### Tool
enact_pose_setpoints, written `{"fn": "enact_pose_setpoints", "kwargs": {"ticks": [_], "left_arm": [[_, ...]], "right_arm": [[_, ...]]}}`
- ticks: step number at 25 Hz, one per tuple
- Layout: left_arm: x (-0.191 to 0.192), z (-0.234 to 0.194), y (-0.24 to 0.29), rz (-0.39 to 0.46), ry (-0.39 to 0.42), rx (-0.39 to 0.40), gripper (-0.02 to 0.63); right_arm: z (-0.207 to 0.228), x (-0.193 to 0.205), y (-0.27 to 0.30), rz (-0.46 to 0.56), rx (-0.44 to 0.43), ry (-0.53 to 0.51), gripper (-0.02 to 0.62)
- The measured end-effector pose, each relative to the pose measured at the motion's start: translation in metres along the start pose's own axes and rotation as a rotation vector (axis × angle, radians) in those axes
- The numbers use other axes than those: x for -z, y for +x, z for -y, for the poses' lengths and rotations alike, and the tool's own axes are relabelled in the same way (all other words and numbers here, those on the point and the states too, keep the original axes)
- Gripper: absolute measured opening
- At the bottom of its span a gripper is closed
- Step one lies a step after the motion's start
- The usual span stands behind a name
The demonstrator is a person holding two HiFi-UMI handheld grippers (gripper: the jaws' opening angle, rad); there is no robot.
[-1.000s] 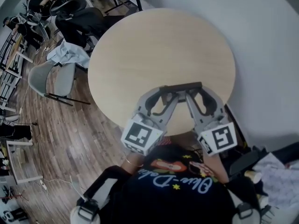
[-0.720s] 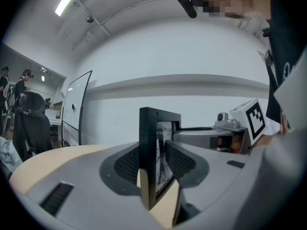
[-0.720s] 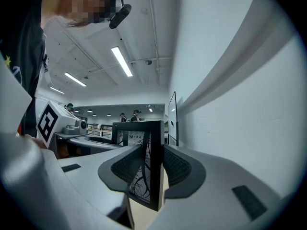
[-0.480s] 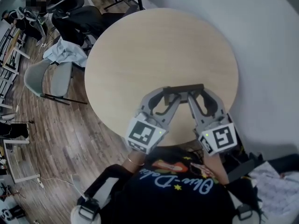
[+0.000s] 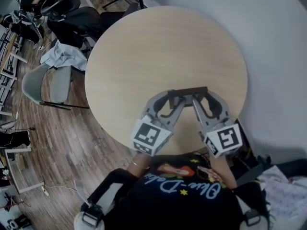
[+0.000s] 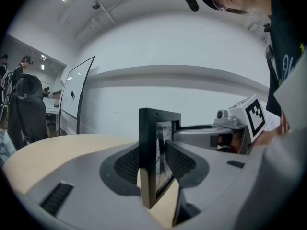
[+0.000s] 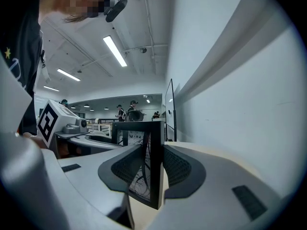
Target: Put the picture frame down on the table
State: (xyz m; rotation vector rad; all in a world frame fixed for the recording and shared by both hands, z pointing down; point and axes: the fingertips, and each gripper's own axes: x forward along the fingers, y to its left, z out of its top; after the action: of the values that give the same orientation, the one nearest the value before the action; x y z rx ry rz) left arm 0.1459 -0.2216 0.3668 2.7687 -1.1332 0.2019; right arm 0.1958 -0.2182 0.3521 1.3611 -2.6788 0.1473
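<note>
Grey chair, pale cloth beside it, black office chair, wooden floor

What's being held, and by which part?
The frame, by both grippers: left gripper clamps its left side edge, right gripper its right side edge.

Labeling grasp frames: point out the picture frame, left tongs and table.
picture frame (image 5: 188,89), head view, top edge
left tongs (image 6: 153,161), left gripper view, midway between fingertips
table (image 5: 163,47), head view, bare top
</note>
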Motion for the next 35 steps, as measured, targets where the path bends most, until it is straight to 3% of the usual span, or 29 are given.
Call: {"fn": "enact_pose_setpoints", "kwargs": {"ticks": [21, 35], "left_arm": [[0.06, -0.06, 0.03, -0.131, -0.074, 0.032, 0.133], [0.101, -0.062, 0.043, -0.219, -0.147, 0.045, 0.137]], "right_arm": [[0.018, 0.058, 0.068, -0.14, 0.01, 0.026, 0.112], [0.027, 0.101, 0.076, -0.241, -0.018, 0.086, 0.112]]}}
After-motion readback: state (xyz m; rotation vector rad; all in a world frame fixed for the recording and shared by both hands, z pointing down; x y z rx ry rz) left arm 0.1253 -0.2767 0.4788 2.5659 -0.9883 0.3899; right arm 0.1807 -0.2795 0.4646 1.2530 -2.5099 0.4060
